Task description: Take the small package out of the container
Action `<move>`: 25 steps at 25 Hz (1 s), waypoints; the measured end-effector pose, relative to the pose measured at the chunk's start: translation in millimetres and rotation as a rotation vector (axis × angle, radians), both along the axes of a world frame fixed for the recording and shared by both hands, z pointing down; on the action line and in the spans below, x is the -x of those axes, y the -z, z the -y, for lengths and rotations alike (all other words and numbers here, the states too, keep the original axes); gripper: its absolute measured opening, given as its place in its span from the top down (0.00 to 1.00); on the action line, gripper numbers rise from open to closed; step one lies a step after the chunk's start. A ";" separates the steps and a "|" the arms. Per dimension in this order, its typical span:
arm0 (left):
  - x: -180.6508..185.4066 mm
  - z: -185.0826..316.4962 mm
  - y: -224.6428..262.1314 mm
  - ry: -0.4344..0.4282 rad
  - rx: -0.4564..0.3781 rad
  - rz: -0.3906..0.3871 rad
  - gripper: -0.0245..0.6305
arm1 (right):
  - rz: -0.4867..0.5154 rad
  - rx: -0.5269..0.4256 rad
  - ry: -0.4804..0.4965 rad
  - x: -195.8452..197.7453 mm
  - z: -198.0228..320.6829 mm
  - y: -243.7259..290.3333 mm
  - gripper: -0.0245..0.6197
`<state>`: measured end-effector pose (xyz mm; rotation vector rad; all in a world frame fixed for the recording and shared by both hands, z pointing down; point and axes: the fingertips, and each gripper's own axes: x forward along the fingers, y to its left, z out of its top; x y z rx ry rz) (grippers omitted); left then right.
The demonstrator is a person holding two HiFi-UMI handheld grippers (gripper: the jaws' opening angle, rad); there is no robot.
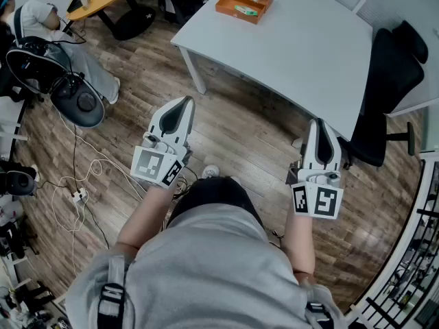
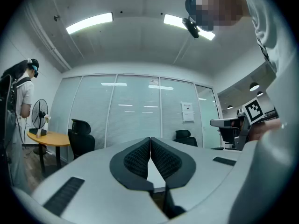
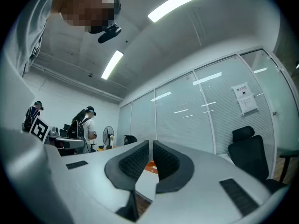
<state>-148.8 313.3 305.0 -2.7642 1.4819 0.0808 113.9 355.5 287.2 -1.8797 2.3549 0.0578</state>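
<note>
The left gripper point(image 1: 182, 103) and the right gripper point(image 1: 320, 124) hang over the wooden floor point(image 1: 240, 132), well short of the white bench point(image 1: 295, 53). Each has its fingers pressed together with nothing between them. The orange container point(image 1: 233, 5) sits at the bench's far corner, with the small green package point(image 1: 245, 9) lying inside it.

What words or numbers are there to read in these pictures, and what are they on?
No text here can be read.
On the glass wall, a paper sheet: print too small to read.
On the left gripper and right gripper, square markers: black-and-white patterns, no letters.
In the orange box, a green package: too small to tell any print.
</note>
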 end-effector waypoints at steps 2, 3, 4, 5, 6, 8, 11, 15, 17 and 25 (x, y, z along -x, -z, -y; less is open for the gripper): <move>0.9 -2.8 1.7 -0.001 -0.009 0.003 0.93 | -0.007 -0.007 0.006 3.1 -2.9 1.4 0.87; 1.5 -4.1 1.9 -0.001 -0.012 0.002 0.93 | -0.010 -0.010 0.008 4.6 -4.3 1.8 0.87; 2.2 -5.7 1.4 0.000 -0.012 0.001 0.93 | -0.012 -0.013 0.010 6.0 -5.8 1.9 0.87; 3.1 -7.7 0.1 0.001 -0.011 0.001 0.93 | -0.012 -0.014 0.012 7.2 -7.7 1.6 0.87; 3.9 -9.8 -1.4 0.003 -0.009 0.003 0.93 | -0.009 -0.015 0.014 8.3 -9.8 1.4 0.87; 5.0 -12.4 -2.5 0.007 -0.006 0.005 0.93 | 0.005 -0.023 0.020 8.5 -13.0 3.0 0.87; 3.8 -11.7 -0.3 0.006 -0.010 0.009 0.93 | 0.040 -0.038 0.027 4.3 -12.4 6.9 0.86; 4.6 -4.3 -1.3 0.003 -0.008 0.019 0.93 | 0.059 -0.031 0.036 6.0 -2.1 5.0 0.86; 6.2 3.9 -4.1 0.003 0.000 0.019 0.93 | 0.055 -0.025 0.047 11.6 6.1 3.4 0.86; 8.6 69.1 -17.1 -0.011 0.016 -0.001 0.93 | 0.043 -0.002 0.054 20.7 67.0 -4.6 0.86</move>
